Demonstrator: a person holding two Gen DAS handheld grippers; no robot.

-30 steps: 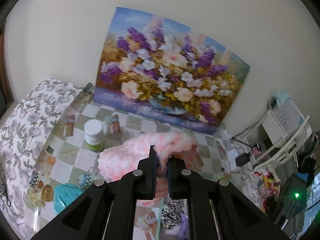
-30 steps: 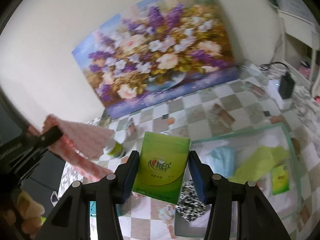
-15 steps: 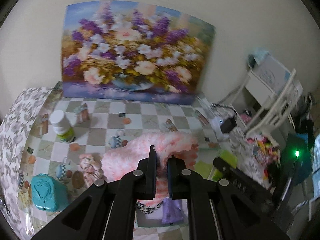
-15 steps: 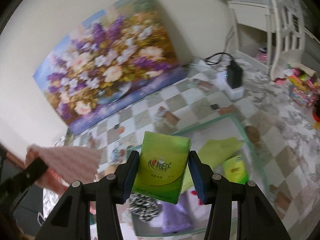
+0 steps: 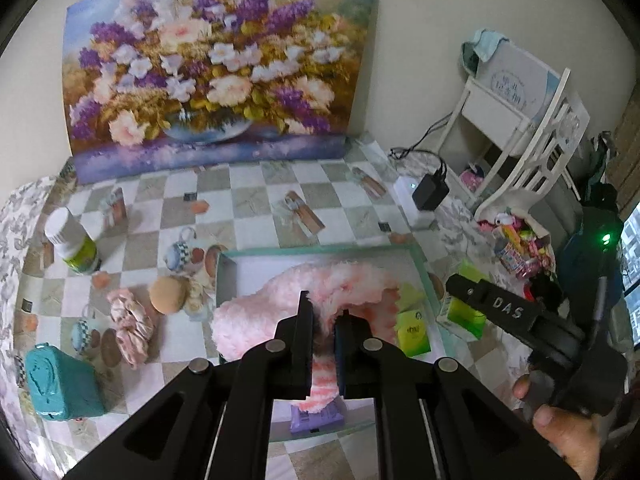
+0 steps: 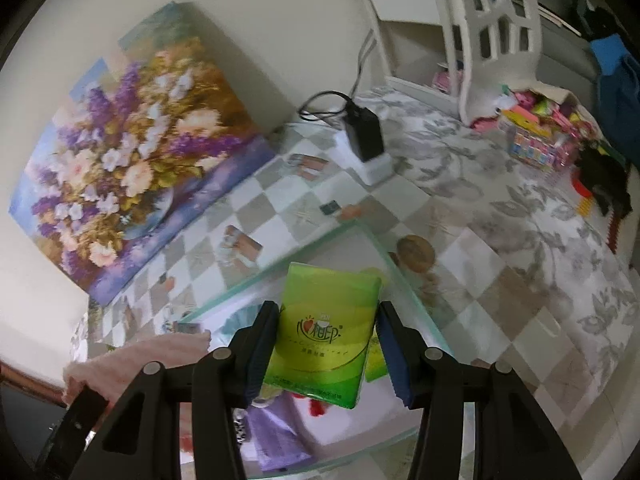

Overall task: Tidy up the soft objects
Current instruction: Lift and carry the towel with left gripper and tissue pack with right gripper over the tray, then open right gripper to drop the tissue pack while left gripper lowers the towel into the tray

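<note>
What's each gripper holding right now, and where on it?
Left gripper: pink fluffy cloth, pinched at its near edge. Right gripper: green tissue pack, fingers on its two long sides, above the tray.

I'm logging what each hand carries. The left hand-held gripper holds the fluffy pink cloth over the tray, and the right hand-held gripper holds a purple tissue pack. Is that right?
Not quite: the pack is green, not purple. The right wrist view shows the right hand-held gripper clamped on a green tissue pack. The rest stands: the left hand-held gripper holds the fluffy pink cloth over the tray.
</note>
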